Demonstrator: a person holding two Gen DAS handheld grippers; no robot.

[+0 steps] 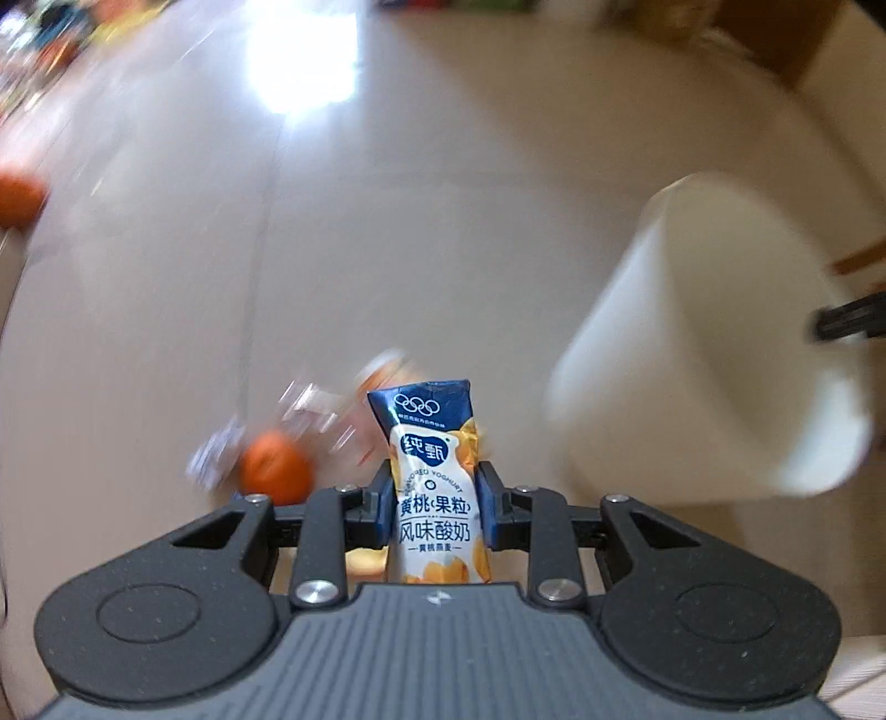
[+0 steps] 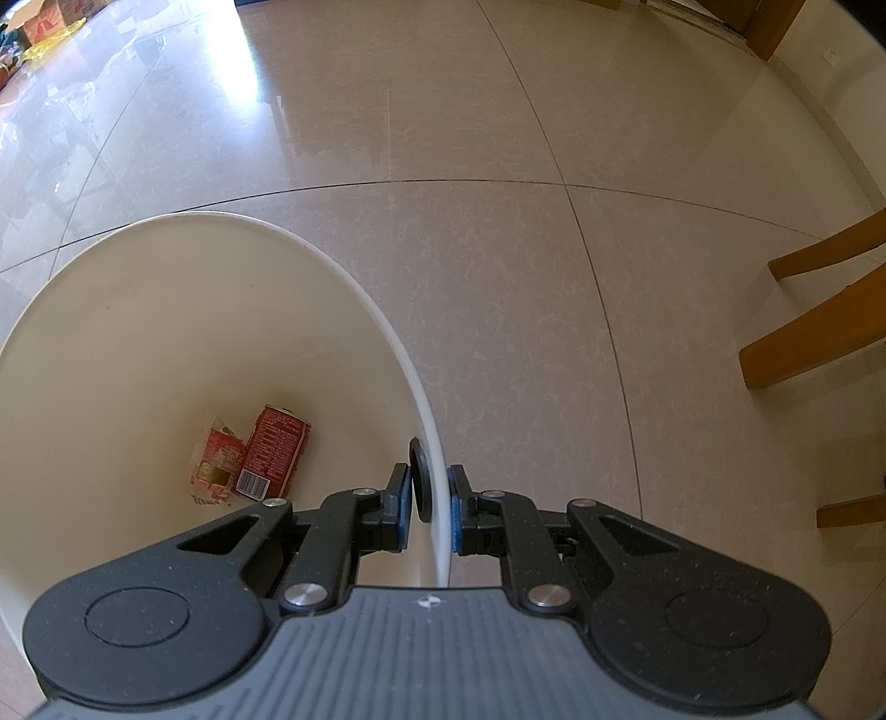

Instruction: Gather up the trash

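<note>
My left gripper [image 1: 434, 498] is shut on a blue and white yoghurt carton [image 1: 437, 487], held upright above the floor. Below it, blurred, lie an orange [image 1: 275, 463] and clear wrappers [image 1: 310, 415]. The white bin [image 1: 714, 354] shows to the right in the left wrist view. My right gripper [image 2: 431, 507] is shut on the rim of the white bin [image 2: 387, 332], one finger inside and one outside, by a black grommet [image 2: 419, 479]. On the bin's bottom lie a red can [image 2: 277, 451] and a red and white carton [image 2: 216, 462].
A second orange [image 1: 16, 199] sits at the left edge of the left wrist view. Wooden chair legs [image 2: 819, 310] stand at the right on the tiled floor [image 2: 498, 249]. Boxes and clutter [image 2: 50, 22] lie at the far left.
</note>
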